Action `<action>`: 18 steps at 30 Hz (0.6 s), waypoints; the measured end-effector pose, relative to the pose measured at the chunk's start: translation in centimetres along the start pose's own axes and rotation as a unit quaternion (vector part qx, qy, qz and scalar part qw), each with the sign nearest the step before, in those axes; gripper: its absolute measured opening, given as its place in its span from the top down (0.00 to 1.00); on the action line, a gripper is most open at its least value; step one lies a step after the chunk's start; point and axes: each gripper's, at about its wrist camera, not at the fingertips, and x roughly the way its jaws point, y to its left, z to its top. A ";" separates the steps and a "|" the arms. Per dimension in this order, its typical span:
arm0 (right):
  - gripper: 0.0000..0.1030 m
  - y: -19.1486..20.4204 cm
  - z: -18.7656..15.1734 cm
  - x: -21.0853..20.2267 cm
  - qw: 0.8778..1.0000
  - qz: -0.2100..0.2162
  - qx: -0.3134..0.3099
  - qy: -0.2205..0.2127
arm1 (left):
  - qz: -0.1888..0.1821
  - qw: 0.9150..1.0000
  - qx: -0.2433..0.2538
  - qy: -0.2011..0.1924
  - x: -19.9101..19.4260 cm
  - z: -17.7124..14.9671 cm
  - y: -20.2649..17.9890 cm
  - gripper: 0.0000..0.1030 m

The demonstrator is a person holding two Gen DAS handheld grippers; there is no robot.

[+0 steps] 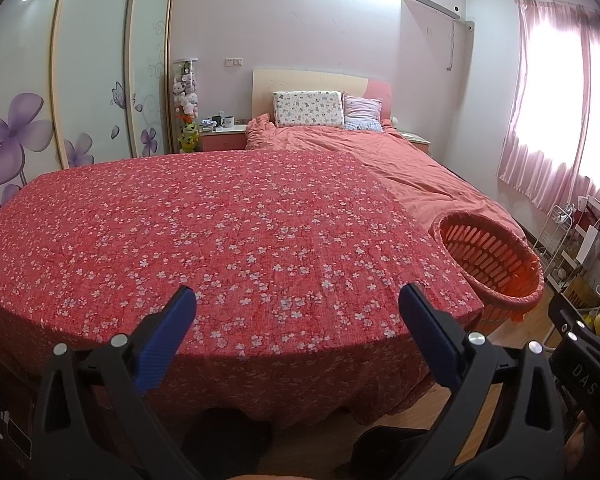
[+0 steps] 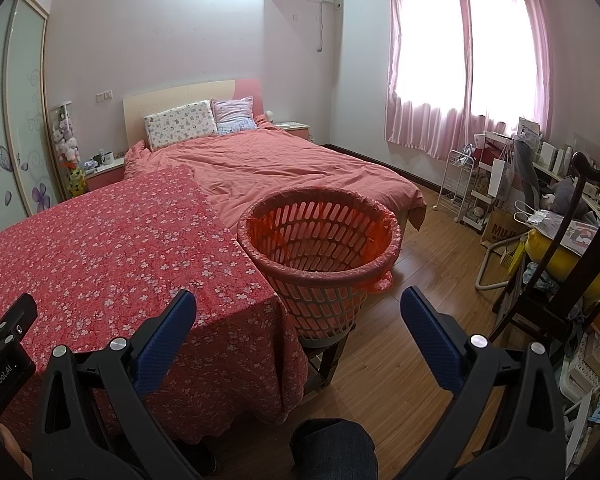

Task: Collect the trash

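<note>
Trash basket, orange with a slotted wall and a thin orange liner folded over its rim, stands raised on a dark stool just beside the right corner of my worktop. I see nothing inside it from here. In the left wrist view the basket sits at the worktop's right edge. The worktop is draped in a red cloth with small white flowers, its top bare.

My left tongs hang released over the near edge of the worktop, blue pads wide apart, gripping nothing. My right tongs are likewise spread, one finger over the cloth's corner, the other over the wooden floor, with the basket between and ahead.

Beyond the worktop lies a bed with a pink cover and two pillows. Pink curtains hang at the window on the right.
</note>
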 end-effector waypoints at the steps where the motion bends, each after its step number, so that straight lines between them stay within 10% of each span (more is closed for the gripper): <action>1: 0.02 0.0 0.0 0.0 1.000 0.000 0.000 0.000 | 0.000 1.000 0.000 0.000 0.0 0.0 0.0 0.04; 18: 0.02 0.1 0.0 0.0 1.000 0.000 0.000 0.000 | 0.002 1.000 0.005 0.001 0.0 -0.2 0.3 0.04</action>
